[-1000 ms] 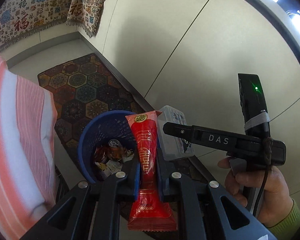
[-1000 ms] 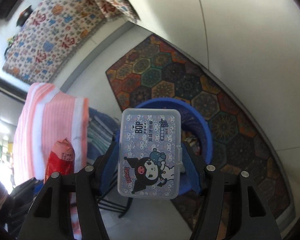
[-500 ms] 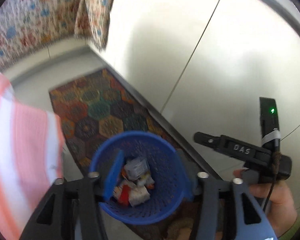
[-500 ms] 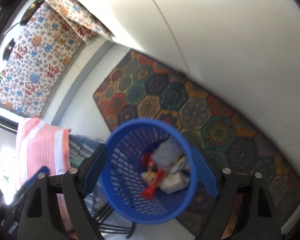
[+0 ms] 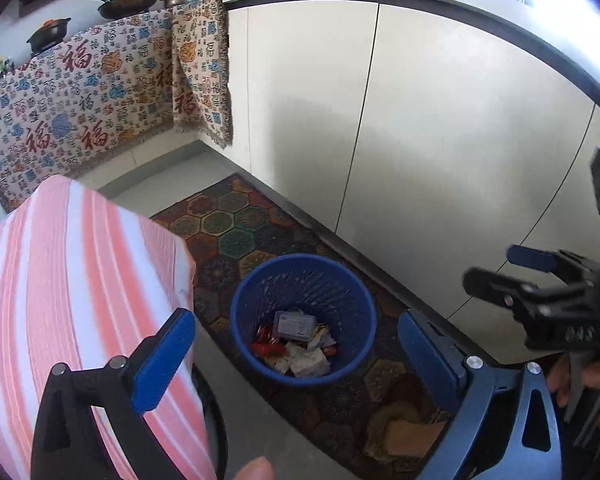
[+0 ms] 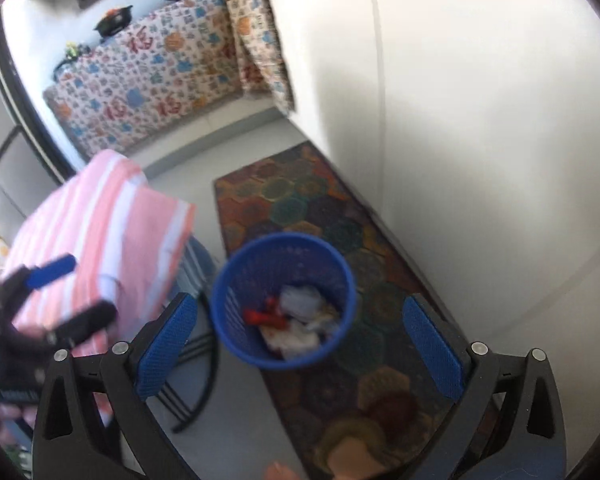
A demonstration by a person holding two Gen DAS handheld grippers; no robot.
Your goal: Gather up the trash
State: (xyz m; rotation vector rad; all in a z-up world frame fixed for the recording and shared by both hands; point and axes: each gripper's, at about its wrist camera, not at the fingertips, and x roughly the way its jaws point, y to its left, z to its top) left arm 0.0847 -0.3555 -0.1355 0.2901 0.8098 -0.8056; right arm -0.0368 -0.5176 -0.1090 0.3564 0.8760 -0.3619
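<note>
Lying in basket (image 5: 342,280) below both spread tools (image 5: 296,356) (image 6: 300,344)

We see a pale grey floor (image 5: 172,184) carrying a hexagon-patterned rug (image 5: 236,236) laid along the white cabinet base. On that rug stands a blue mesh wastebasket (image 5: 352,340) — upright — and just beside it a stool's dark legs (image 6: 192,364) rest on the bare floor.

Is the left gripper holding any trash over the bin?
No, the left gripper is open and empty, and the plastic case lies inside the blue basket.
</note>
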